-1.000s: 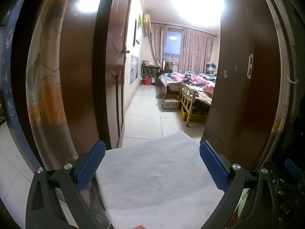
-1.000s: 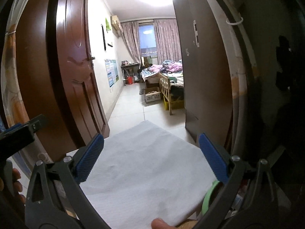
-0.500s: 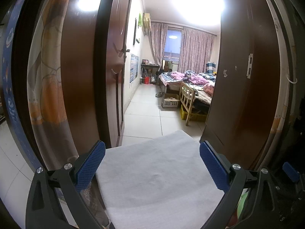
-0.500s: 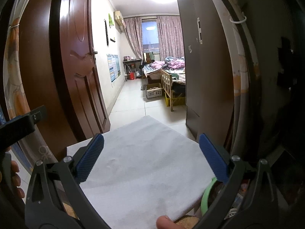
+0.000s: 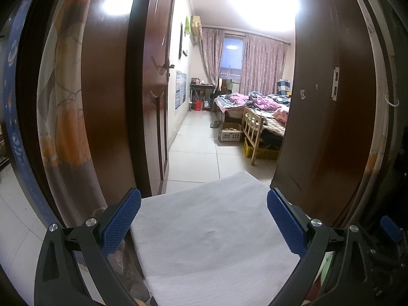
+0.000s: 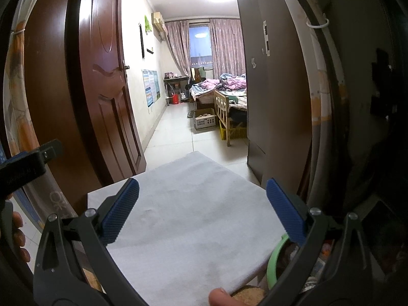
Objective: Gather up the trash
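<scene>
Left wrist view: the left gripper [image 5: 204,219] hangs level over a flat white foam-like sheet [image 5: 209,242] that covers the near surface, its blue-padded jaws standing wide apart with nothing between them. The sheet lies below and ahead of the pads, and I cannot tell whether they touch it. The gripper points through an open doorway, past a dark brown wooden door [image 5: 153,89] swung inward on the left, so the camera looks down a pale tiled floor [image 5: 199,148] toward a bed heaped with pink and purple bedding [image 5: 257,104]. A brown cardboard box [image 5: 229,132] sits on the floor beside the wooden bed frame. No loose trash can be made out from here; the far room is too small to read.

Right wrist view: the right gripper [image 6: 202,210] is held the same way, level and aimed through the doorway, jaws likewise spread and empty above the white sheet. A fingertip [image 6: 220,297] shows at the sheet's near edge, which may be steadying it. The rim of a green plastic basin [image 6: 275,260] peeps out just under the sheet's right corner, with small mixed items inside, too hidden to name; it may be where trash is gathered. Part of the left gripper's black body and the hand [image 6: 19,237] on it show at the left edge, so the two tools are carried side by side.

With both jaws empty and facing the bedroom, this fits heading off to fetch trash or standing after dropping some.
</scene>
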